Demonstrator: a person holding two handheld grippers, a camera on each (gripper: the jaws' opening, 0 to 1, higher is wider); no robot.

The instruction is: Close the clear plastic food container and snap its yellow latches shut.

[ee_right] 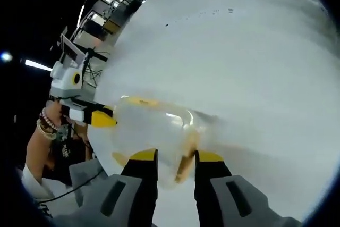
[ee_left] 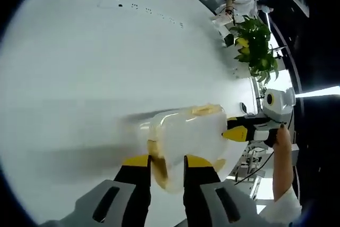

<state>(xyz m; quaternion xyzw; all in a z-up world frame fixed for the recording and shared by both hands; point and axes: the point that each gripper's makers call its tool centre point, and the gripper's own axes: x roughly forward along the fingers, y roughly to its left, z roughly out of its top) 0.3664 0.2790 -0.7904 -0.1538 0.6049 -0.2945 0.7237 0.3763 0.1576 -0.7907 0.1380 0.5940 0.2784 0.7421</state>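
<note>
The clear plastic container [ee_left: 186, 131] is blurred over the white table [ee_left: 106, 51], with a yellow latch [ee_left: 207, 109] on its far edge. My left gripper [ee_left: 168, 159] is shut on its near end, where another yellow latch [ee_left: 158, 169] sits between the yellow-tipped jaws. The right gripper [ee_left: 241, 133] reaches the container's right end. In the right gripper view the container [ee_right: 151, 126] lies ahead, and my right gripper [ee_right: 176, 155] is shut on its near end over a yellow latch [ee_right: 186, 162]. The left gripper [ee_right: 95, 116] holds the container's left end.
A green potted plant [ee_left: 257, 46] stands at the table's far right edge, with desks and clutter beyond it. A person's hand [ee_left: 281, 136] holds the right gripper. An arm with bead bracelets [ee_right: 47, 123] shows at the left of the right gripper view.
</note>
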